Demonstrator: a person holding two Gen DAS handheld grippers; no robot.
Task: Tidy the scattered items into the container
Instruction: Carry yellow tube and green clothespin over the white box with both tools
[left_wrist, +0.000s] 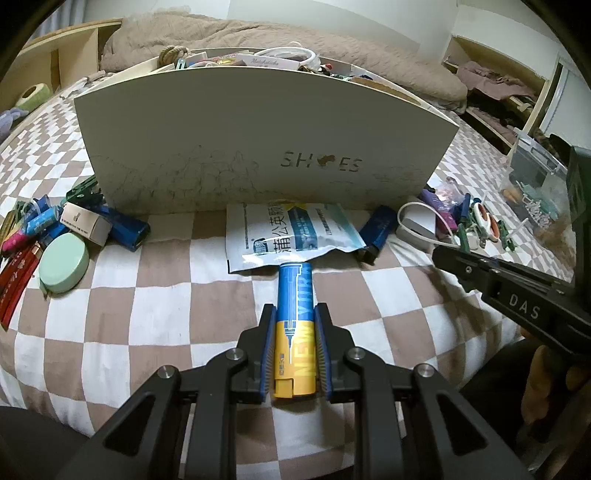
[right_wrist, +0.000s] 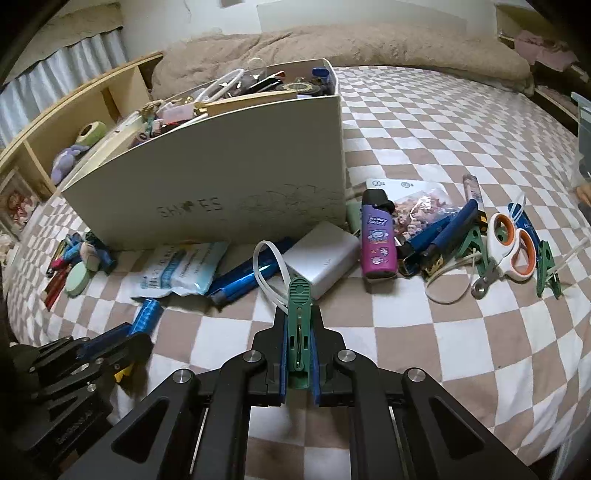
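Lighter (left_wrist: 295, 325), blue and yellow, is pinched in the left gripper (left_wrist: 294, 314) above the bed (left_wrist: 166, 280). Right gripper (right_wrist: 298, 314) pinches a green clip (right_wrist: 300, 317), near the box (right_wrist: 221, 177).

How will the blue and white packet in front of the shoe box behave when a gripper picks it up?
The blue and white packet looks flat and crinkled, so it will probably flop and weigh little. Its glossy film may slip between pads. It lies partly under the lighter held by the left gripper.
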